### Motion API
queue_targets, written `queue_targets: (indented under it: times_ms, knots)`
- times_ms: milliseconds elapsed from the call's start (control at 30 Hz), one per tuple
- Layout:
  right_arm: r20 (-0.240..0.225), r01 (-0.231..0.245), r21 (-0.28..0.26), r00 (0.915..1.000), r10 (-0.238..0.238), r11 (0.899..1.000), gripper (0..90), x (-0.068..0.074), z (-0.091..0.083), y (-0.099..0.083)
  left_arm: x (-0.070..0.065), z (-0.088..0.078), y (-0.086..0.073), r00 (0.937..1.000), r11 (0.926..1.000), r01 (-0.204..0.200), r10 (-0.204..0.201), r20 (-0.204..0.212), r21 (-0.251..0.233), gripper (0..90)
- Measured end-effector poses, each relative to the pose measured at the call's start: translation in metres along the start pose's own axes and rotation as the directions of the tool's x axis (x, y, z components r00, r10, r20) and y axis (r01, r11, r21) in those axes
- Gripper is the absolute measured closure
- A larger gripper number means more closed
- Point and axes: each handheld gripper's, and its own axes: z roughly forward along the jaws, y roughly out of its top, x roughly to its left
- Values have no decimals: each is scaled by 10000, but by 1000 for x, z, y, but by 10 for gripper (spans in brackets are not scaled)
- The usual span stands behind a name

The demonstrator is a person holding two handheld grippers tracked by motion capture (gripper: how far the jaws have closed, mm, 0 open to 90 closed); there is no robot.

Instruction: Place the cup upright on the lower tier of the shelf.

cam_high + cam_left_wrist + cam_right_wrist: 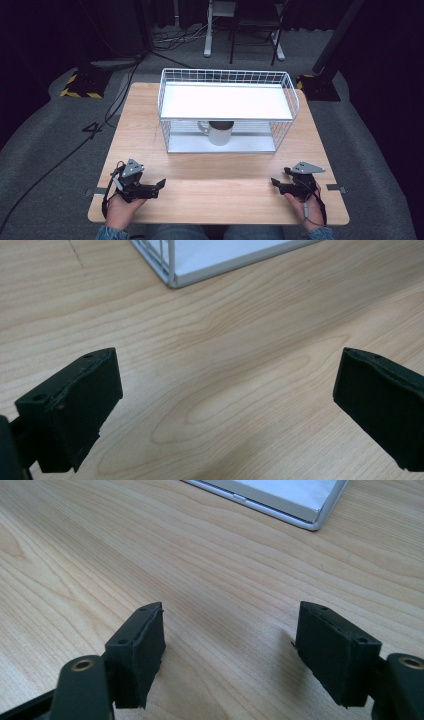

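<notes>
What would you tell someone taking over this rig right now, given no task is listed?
Left gripper: open, nothing between its jaws, low over the near left of the wooden table.
Right gripper: open, nothing held, near right of the table.
White wire rack: stands at the middle far side of the table.
Mug: upright on the rack's lower level, under the upper shelf, handle to the left in the high view.
Done: nothing to judge by. Left: unknown, but the mug is untouched and is the only loose item.
</notes>
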Motion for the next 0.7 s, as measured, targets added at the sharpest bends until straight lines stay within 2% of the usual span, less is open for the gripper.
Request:
queue_targets:
  times_ms: [200,400,500,533,567,633,700]
  knots:
    - [-10,10,0,10000,-10,10000,276,0,0,0,6,5,-7,9997,9984,60,-47,-235,567,2]
    - [-11,13,-3,10000,-13,10000,277,0,0,0,9,8,-11,9993,9961,89,-57,-361,880,3]
    - [-12,13,-1,10000,-13,10000,276,0,0,0,8,12,-13,9980,9927,116,-41,-631,1203,16]
    - [-12,9,-3,10000,-9,10000,276,0,0,0,8,14,-13,9965,9902,79,38,-836,1398,33]
    - [-13,11,1,10000,-11,10000,277,0,0,0,7,15,-14,9963,9883,30,102,-857,1522,51]
    - [-11,13,-1,10000,-13,10000,276,0,0,0,5,18,-15,9920,9876,-432,605,-1112,1512,58]
    - [-7,6,-3,10000,-6,10000,276,0,0,0,5,19,-16,9923,9884,-464,622,-1070,1443,54]
